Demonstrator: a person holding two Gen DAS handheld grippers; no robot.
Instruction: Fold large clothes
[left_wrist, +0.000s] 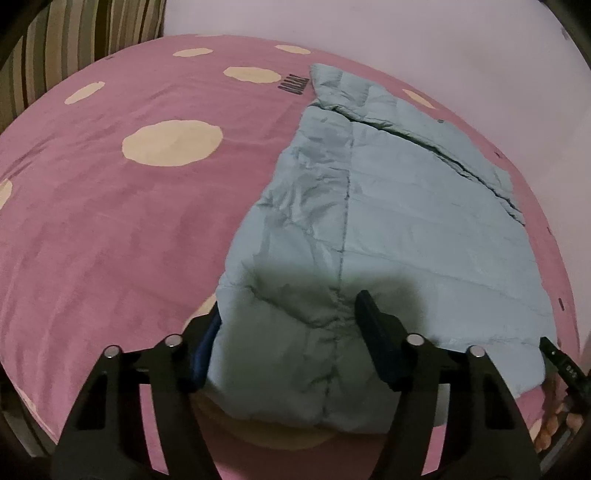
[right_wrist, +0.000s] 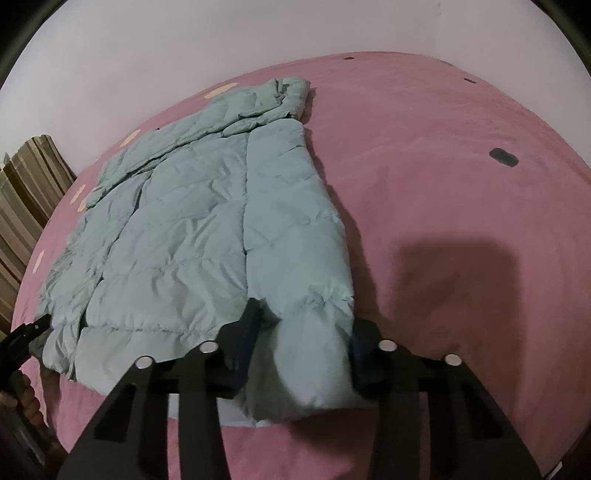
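Jacket: pale blue, quilted, spread flat on your pink bedspread, hem end toward you, collar end far, near the wall. Both sleeves lie folded in over the body.

Left gripper: jaws wide apart, straddling the near left corner of the jacket; padded cloth bulges between the fingers. You cannot tell whether it is pinched or only resting there.

Right gripper: jaws wide apart, the near right corner of the jacket bunched between them, one finger dug into a fold. Hold on it likewise uncertain.

Bedspread: cream spots, small dark marks.

Striped curtain: far left, beyond the bed.
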